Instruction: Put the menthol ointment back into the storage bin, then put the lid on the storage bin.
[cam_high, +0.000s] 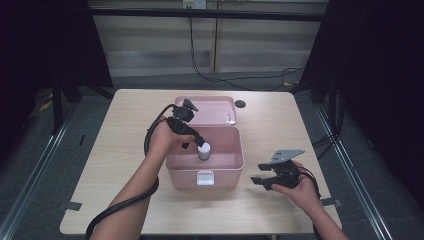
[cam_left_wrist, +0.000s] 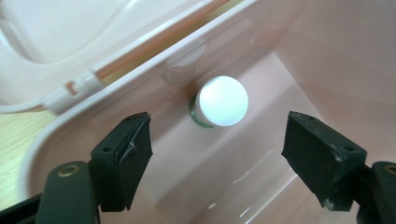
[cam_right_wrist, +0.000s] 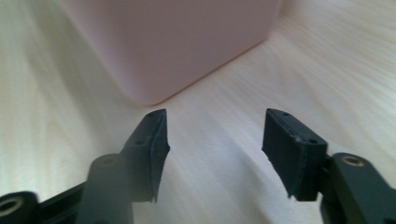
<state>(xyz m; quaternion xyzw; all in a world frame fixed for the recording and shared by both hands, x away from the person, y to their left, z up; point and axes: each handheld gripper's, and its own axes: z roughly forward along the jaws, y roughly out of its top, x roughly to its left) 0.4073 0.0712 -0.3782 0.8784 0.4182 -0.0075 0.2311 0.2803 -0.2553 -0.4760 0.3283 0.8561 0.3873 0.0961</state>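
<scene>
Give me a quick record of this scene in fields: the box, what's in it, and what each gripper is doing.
box: pink box, lid open, on the table
contents: one small bottle with a white cap, upright on the box floor
left gripper: left gripper above the box, jaws open, pointing down at the bottle, not touching it
right gripper: right gripper over the table to the right of the box, jaws apart, nothing between them
held: nothing in either gripper

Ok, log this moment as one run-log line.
left hand-held gripper: open above bottle | bottle: upright in pink box | right hand-held gripper: open, empty
</scene>
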